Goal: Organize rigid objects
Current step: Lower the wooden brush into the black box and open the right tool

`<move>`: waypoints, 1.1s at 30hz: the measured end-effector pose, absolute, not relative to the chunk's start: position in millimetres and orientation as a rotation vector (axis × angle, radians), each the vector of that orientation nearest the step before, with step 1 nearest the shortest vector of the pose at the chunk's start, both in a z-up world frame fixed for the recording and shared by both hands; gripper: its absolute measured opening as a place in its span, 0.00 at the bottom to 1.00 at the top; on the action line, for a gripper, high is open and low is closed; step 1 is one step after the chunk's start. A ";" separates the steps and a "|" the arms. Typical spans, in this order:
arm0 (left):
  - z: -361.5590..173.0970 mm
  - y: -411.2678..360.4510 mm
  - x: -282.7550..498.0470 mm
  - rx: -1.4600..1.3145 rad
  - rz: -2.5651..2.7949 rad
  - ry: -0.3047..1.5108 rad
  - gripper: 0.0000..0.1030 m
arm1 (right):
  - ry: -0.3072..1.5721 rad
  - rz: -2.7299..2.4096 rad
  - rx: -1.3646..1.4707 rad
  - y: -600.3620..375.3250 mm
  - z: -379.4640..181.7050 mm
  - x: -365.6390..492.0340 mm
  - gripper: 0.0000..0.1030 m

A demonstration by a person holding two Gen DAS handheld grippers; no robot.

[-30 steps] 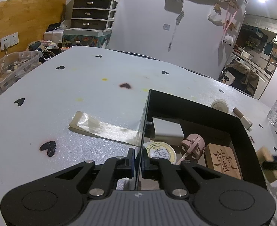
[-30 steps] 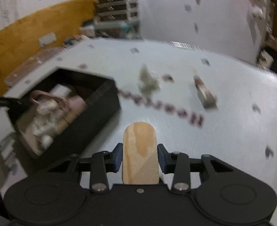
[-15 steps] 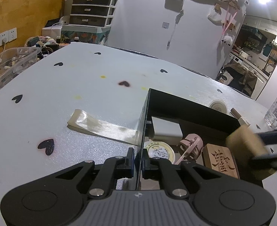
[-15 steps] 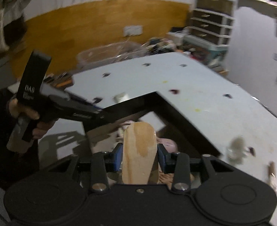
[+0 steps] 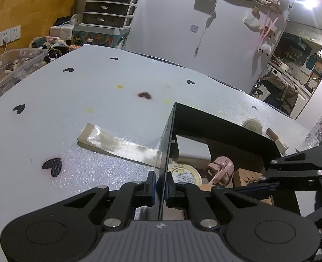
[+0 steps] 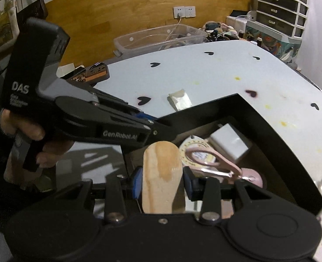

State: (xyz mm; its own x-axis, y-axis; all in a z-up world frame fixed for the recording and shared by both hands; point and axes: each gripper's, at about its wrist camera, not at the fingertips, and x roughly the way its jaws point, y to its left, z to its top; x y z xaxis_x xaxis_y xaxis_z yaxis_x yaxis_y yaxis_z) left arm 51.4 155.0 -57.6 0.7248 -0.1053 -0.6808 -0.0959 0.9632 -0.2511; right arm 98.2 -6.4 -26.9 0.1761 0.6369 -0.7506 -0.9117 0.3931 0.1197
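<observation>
Since the earlier frame the right gripper has travelled from the open table to a place over the black rectangular box, carrying with it the flat wooden piece with a rounded end. This wooden piece is now clamped between the two blue-padded fingers of the right gripper, and its rounded end points into the box, above the things that lie inside. From the left wrist view the right gripper enters from the right side and reaches low into the box, where only a small tan tip of the wooden piece shows.

The left gripper has not changed its place: its jaws are closed on the thin left wall of the black box, one finger outside and one inside.

Inside the box lie a white rectangular block, a round cream-coloured tin with a printed label, a pink plastic clip-like object and a brown wooden block with carved marks.

Outside, on the white table with black heart marks, a strip of shiny clear tape runs up to the box wall. Behind the box stand a small round white object and a small brown and white piece. A clear plastic storage bin stands beyond the table edge.
</observation>
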 end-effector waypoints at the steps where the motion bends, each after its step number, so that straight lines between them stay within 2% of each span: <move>1: -57.6 155.1 51.2 -0.279 -0.006 0.763 0.09 | 0.830 1.136 -0.394 -4.7 -27.5 98.9 0.38; 9: -57.4 157.9 49.7 -0.300 -0.014 0.757 0.10 | 0.912 1.098 -0.279 -6.5 -31.9 109.3 0.43; 23: -57.5 159.2 49.4 -0.300 -0.016 0.756 0.10 | 0.922 1.074 -0.181 -17.2 -26.5 109.2 0.42; 24: -57.5 159.3 49.4 -0.300 -0.016 0.756 0.10 | 0.924 1.071 -0.170 -18.7 -25.9 109.5 0.41; 26: -57.8 159.0 49.5 -0.300 -0.016 0.756 0.10 | 0.934 1.063 -0.146 -20.5 -26.4 110.4 0.28; 33: -57.8 159.1 49.4 -0.300 -0.016 0.756 0.10 | 0.929 1.058 -0.095 -27.4 -21.4 108.0 0.07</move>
